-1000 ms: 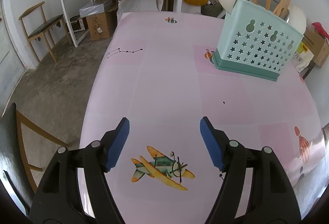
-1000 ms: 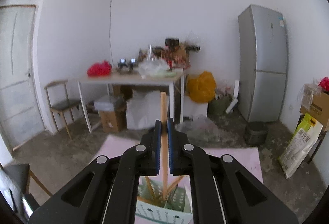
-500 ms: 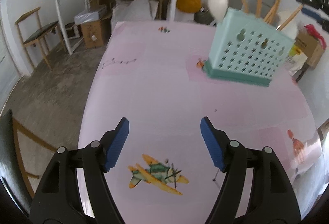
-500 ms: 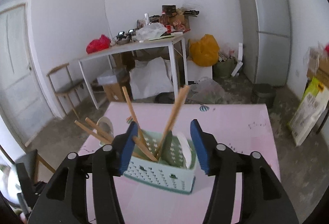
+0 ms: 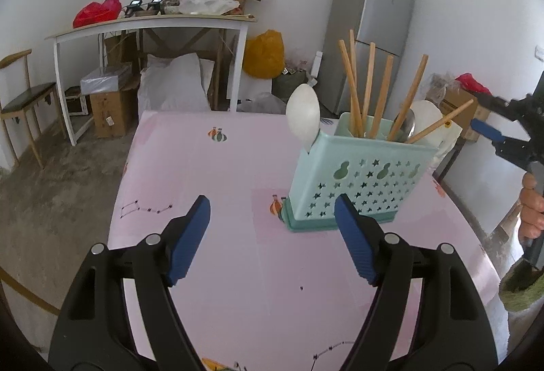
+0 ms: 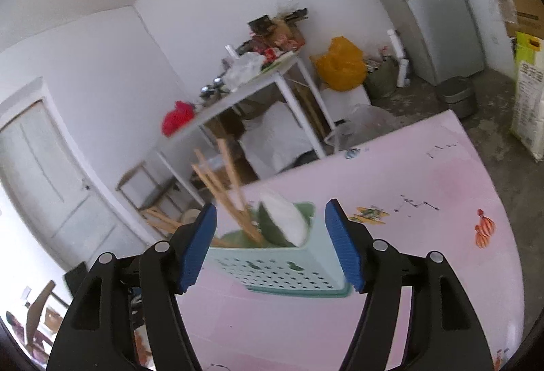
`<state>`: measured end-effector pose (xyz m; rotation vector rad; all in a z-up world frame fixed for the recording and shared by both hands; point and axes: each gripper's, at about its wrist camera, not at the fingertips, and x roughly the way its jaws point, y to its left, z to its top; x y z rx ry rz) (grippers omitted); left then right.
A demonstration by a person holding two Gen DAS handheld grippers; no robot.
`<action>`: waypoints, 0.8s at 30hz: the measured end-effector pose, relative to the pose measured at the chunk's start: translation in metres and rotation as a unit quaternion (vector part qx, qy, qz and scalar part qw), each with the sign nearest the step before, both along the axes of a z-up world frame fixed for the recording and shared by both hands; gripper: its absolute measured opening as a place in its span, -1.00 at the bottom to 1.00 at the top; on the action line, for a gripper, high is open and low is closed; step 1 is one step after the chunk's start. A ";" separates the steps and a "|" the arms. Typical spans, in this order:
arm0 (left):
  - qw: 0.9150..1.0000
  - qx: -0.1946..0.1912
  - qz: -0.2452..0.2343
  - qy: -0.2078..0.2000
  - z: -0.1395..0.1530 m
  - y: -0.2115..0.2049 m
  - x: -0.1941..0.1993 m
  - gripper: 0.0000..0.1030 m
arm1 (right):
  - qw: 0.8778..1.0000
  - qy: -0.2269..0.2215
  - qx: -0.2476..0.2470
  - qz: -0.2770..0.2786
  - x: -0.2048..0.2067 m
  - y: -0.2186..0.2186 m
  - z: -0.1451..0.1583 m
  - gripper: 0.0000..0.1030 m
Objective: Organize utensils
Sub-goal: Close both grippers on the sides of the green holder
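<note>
A mint-green perforated utensil holder [image 5: 357, 180] stands on the pink table [image 5: 221, 167]. It holds several wooden chopsticks [image 5: 367, 92], white spoons [image 5: 302, 116] and a metal spoon. My left gripper [image 5: 272, 238] is open and empty, low over the table just in front of the holder. My right gripper [image 6: 272, 252] is open and empty, held above and beside the holder [image 6: 289, 269]. It also shows in the left wrist view [image 5: 489, 136] at the far right, with the hand that holds it.
A white side table [image 5: 153, 27] piled with clutter stands behind, with boxes and sacks below. A grey fridge [image 5: 370, 31] is at the back right, a wooden chair [image 5: 23, 95] at the left. The pink table's edges drop to a concrete floor.
My right gripper was shut on a wooden chopstick above the holder, then opened and left it in the holder, and has pulled away tilted. My left gripper tilted up toward the holder.
</note>
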<state>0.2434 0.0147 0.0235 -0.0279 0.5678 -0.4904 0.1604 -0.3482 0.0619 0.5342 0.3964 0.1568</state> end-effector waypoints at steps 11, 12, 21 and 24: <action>1.000 0.004 -0.026 0.015 -0.012 -0.024 0.013 0.39 | 0.999 -0.031 0.008 -0.003 0.019 0.006 0.005 0.26; 0.999 0.006 -0.028 0.015 -0.013 -0.027 0.015 0.39 | 1.000 -0.026 0.007 0.009 0.025 0.011 0.002 0.26; 0.998 0.012 -0.055 0.006 -0.017 -0.048 0.031 0.40 | 0.996 -0.043 -0.064 0.035 0.021 0.039 0.002 0.26; 0.997 0.008 -0.070 0.005 -0.017 -0.055 0.037 0.43 | 0.999 -0.050 -0.002 0.003 0.008 0.003 -0.011 0.26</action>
